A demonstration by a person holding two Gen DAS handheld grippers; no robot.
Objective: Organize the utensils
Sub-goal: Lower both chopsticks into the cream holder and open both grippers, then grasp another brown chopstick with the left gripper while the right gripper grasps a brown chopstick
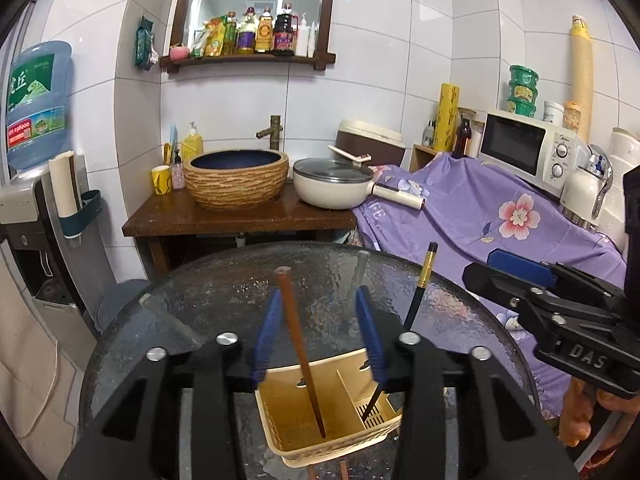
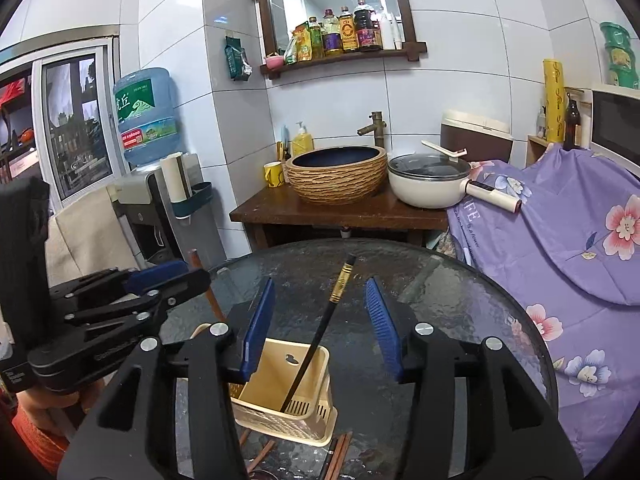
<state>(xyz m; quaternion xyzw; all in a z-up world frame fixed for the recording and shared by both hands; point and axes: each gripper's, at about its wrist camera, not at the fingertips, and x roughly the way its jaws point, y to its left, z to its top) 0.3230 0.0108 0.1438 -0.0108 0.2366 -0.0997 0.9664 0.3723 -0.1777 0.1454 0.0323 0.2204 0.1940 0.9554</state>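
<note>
A cream plastic utensil holder (image 1: 312, 424) with two compartments stands on the round glass table (image 1: 200, 320). A brown chopstick (image 1: 300, 352) stands in its left compartment, leaning between the fingers of my left gripper (image 1: 318, 336), which is open and not clamped on it. A black chopstick with a gold band (image 1: 416, 296) stands in the right compartment. In the right wrist view the holder (image 2: 280, 400) and the black chopstick (image 2: 320, 336) sit between the open fingers of my right gripper (image 2: 320, 328). More chopsticks (image 2: 340, 452) lie on the table in front of the holder.
Beyond the table a wooden stand (image 1: 240, 216) carries a woven-look basin (image 1: 238, 178) and a white lidded pan (image 1: 332, 184). A purple flowered cloth (image 1: 500, 216) covers the counter at right, with a microwave (image 1: 524, 148). A water dispenser (image 1: 36, 200) stands at left.
</note>
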